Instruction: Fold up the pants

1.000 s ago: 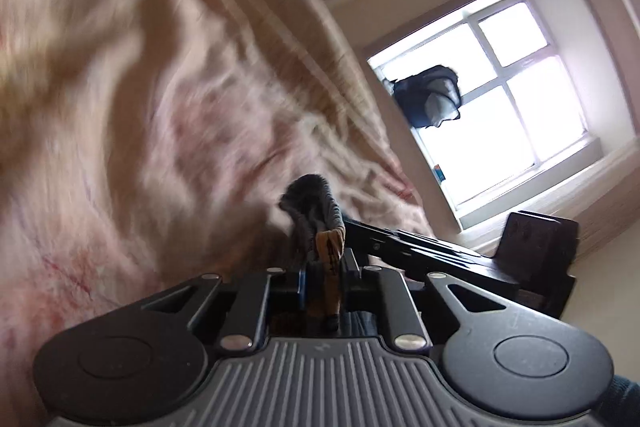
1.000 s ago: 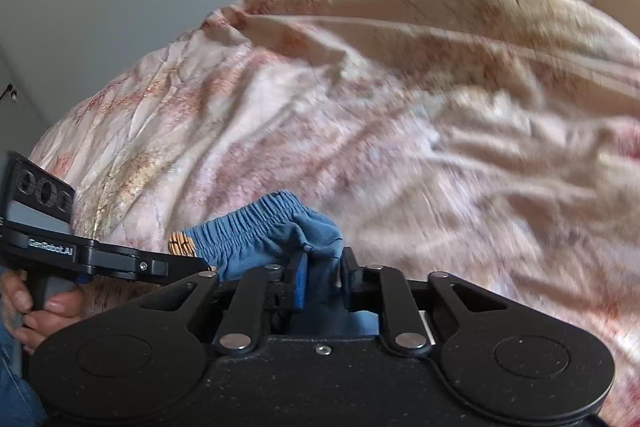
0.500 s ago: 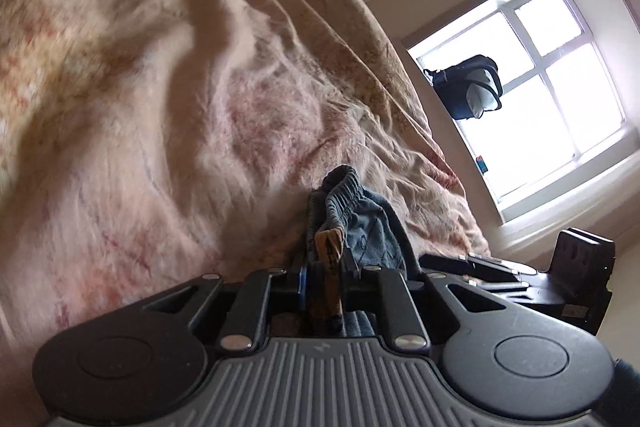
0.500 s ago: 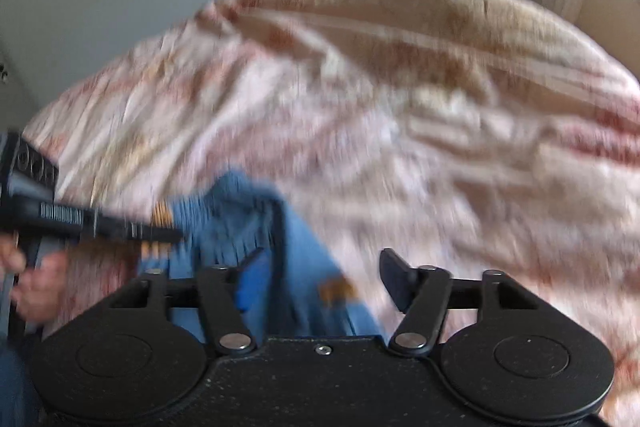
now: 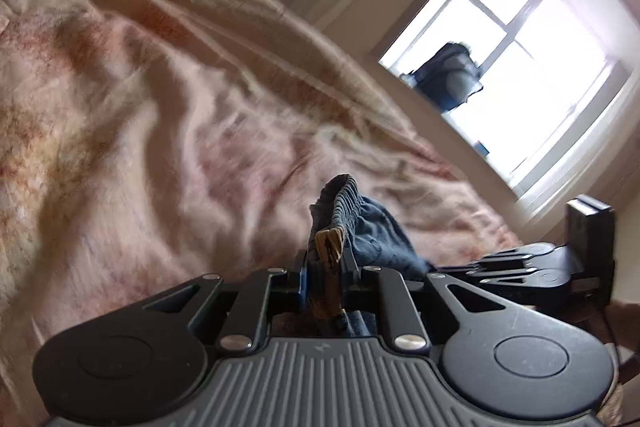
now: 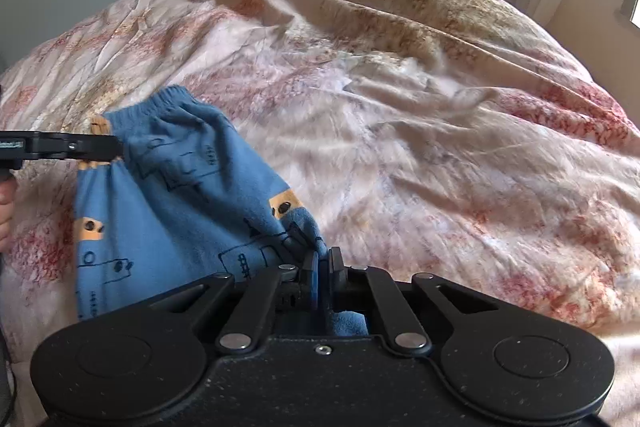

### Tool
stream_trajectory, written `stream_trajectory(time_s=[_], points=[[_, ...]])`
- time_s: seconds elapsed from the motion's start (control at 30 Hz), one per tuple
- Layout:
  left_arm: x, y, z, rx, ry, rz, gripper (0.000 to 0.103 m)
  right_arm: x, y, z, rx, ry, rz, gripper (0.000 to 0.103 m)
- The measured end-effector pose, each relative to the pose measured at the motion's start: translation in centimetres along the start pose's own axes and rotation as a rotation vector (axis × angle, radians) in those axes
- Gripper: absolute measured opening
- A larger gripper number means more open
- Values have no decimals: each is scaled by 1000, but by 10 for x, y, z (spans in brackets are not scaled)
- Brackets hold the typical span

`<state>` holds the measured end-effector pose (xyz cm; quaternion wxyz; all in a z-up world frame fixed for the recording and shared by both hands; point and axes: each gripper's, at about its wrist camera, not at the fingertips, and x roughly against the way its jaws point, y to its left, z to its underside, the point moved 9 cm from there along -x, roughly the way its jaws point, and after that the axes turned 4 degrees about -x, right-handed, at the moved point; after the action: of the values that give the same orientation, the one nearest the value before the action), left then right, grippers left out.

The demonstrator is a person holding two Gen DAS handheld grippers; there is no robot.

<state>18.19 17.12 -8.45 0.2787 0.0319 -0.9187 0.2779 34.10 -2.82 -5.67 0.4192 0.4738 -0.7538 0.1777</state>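
The blue printed kids' pants [image 6: 168, 211] hang over the crumpled floral bedspread [image 6: 420, 131], stretched so they can be laid flat. Left gripper [image 6: 116, 147], at 9 o'clock, is clamped on the waistband; right gripper [image 6: 323, 267], at 6, is pinched tight on the fabric edge.

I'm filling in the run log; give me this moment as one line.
left gripper: shut on pants waistband | right gripper: shut on pants | pants spread between them over bedspread
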Motion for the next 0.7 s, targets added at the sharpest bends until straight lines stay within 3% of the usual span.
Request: stream_trajectory(time_s=[0.13,0.23,0.27,0.37,0.5,0.6,0.7], points=[[-12,17,6,89,62,-3,15,-12,-3,1,2,38,27,4],[-9,11,4,36,49,-16,15,-6,-3,-6,-23,32,32,13],[-8,8,4,9,44,-25,15,-1,0,-11,-35,6,32,22],[-9,5,6,-19,44,-40,15,4,24,-31,-9,-60,-16,29],[-9,9,6,8,55,-32,16,-24,57,-52,46,-59,-81,27],[-9,8,6,-9,61,-42,16,-59,50,-57,107,11,48,24],[-8,9,6,1,65,-37,16,-57,32,-66,36,-20,106,19]])
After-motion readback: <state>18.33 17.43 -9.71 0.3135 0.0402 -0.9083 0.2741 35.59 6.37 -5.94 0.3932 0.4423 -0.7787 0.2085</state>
